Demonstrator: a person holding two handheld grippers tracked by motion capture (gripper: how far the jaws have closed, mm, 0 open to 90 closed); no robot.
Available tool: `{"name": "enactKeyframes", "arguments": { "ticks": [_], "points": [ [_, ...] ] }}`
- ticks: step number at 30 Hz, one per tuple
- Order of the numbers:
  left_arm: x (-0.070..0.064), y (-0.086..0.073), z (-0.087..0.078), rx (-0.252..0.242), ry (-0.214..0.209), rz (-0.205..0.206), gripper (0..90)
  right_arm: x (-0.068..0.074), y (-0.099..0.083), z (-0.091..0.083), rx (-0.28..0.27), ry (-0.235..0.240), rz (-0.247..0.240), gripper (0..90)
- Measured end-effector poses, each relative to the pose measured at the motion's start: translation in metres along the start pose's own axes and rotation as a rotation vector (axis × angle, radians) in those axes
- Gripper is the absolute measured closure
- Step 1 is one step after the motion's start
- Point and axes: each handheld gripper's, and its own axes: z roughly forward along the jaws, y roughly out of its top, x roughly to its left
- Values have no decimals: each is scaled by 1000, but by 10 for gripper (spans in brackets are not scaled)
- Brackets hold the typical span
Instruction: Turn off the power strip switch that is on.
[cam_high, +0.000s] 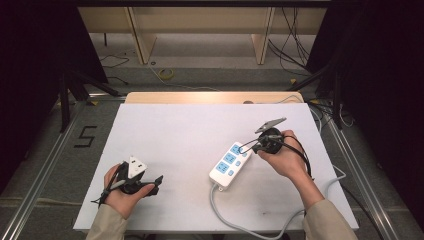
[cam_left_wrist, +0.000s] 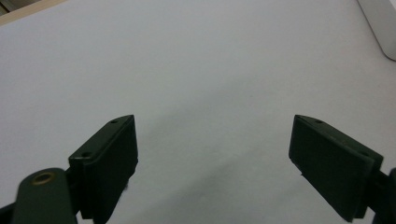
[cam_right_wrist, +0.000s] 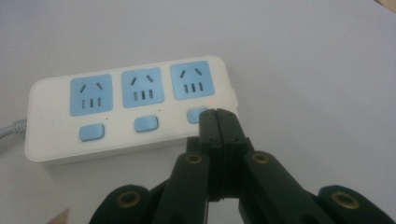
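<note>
From above, one white plastic power strip (cam_high: 229, 164) lies right of centre on the white table (cam_high: 165, 145). The left gripper (cam_left_wrist: 215, 158) shows two jaws spread over bare tabletop. The right gripper (cam_right_wrist: 218, 122), jaws pressed together, tips one of three blue switches (cam_right_wrist: 145, 124) below three blue sockets (cam_right_wrist: 140, 87).

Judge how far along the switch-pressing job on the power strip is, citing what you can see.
Looks done: a small red light glows beside the third switch on the power strip.
In hand: the right gripper, jaws shut, has its tips on that switch.
Left: the other two switches show no light I can make out. The left gripper is open over bare table.
</note>
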Motion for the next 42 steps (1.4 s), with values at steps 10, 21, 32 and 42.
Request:
{"name": "enactKeyframes", "arguments": {
  "ticks": [10,21,32,42],
  "points": [
    [0,0,0,-2,0,-2,153,0,6,6,21,9,-10,900],
    [0,0,0,-4,0,-4,153,1,11,13,44,17,-13,900],
    [0,1,0,0,-1,1,153,-1,15,20,61,18,-8,900],
    [0,1,0,-1,-1,1,154,-3,16,28,92,20,-1,900]
  ]
}}
